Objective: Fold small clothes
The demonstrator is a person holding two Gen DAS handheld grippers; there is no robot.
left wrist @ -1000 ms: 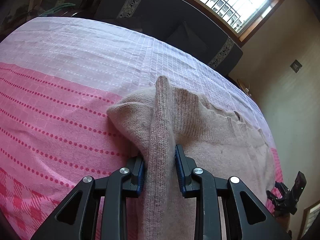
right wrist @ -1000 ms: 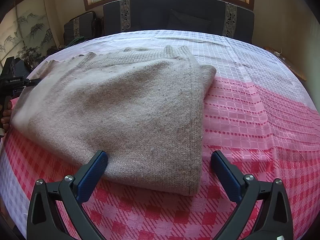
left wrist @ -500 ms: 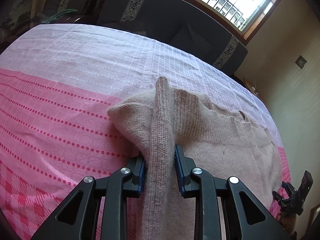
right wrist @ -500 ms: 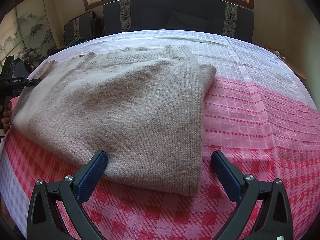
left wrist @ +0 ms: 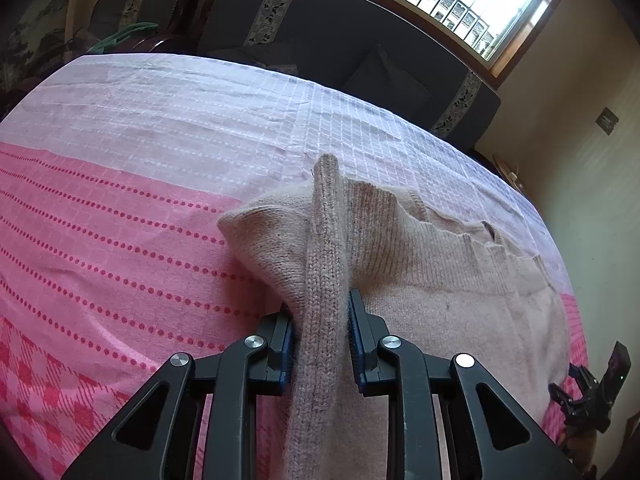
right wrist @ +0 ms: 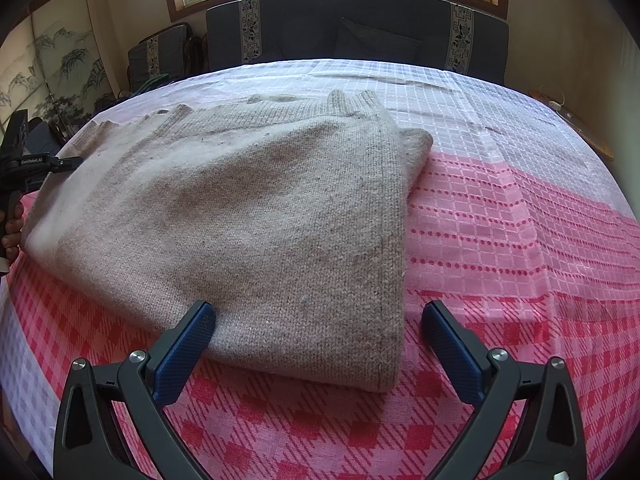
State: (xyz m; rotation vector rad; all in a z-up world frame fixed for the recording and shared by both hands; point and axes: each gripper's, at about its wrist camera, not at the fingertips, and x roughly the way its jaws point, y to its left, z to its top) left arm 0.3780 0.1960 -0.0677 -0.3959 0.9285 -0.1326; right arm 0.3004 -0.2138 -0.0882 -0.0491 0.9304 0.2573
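step: mid-fold | sweater [right wrist: 256,216] lies on pink checked surface [right wrist: 500,240] | your left tool [left wrist: 320,344] pinches its edge | right tool [right wrist: 320,344] gapes empty at hem | next: grip hem, fold together

A broad table is covered by a pink cloth [right wrist: 500,240]: red-and-pink check at the near edge, dotted pink stripes through the middle, pale lilac grid toward the far side. Directly on it lies a beige knitted sweater [right wrist: 248,216], folded, its ribbed edges toward the pale part.
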